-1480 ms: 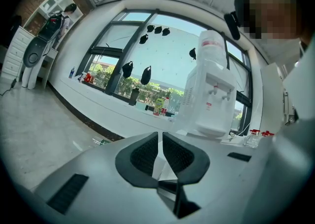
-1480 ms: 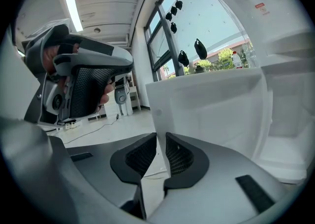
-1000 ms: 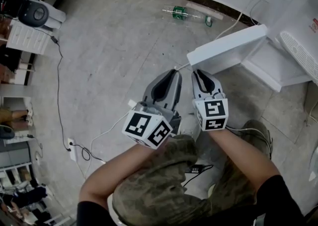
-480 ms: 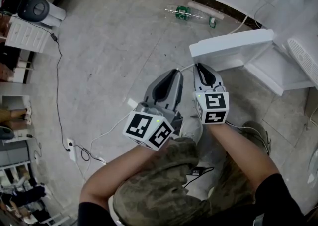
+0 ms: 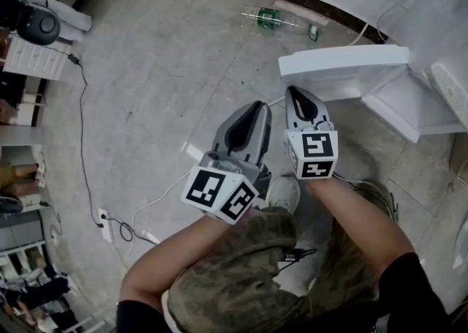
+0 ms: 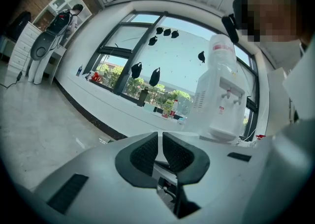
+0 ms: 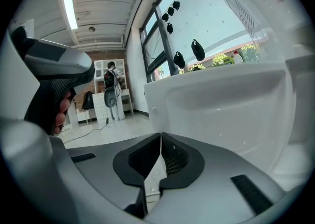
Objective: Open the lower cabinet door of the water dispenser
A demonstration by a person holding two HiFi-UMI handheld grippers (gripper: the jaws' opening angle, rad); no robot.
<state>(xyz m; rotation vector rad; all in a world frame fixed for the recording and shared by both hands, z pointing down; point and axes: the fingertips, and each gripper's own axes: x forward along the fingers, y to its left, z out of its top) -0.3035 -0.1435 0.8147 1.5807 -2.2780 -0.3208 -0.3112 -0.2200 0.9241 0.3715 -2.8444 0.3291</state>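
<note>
The water dispenser [image 5: 447, 24] stands at the right edge of the head view, with its bottle and taps showing in the left gripper view [image 6: 222, 95]. Its lower cabinet door [image 5: 344, 68] stands swung out, a white slab across the floor; the inner face [image 7: 221, 105] fills the right gripper view. My right gripper [image 5: 292, 94] is shut with nothing between its pads, its tip just below the door's free end. My left gripper [image 5: 257, 108] is shut and empty, close beside it on the left, and shows at the left of the right gripper view [image 7: 54, 85].
A green-labelled bottle [image 5: 272, 18] lies on the floor by the far wall. Cables [image 5: 82, 126] and a power strip [image 5: 107, 222] run along the left. White drawers [image 5: 29, 57] stand at far left. The person's knees [image 5: 241, 266] and shoe [image 5: 284, 194] are below the grippers.
The door lies more level across the head view than a second ago. Both grippers have shifted slightly and remain side by side under its free end.
</note>
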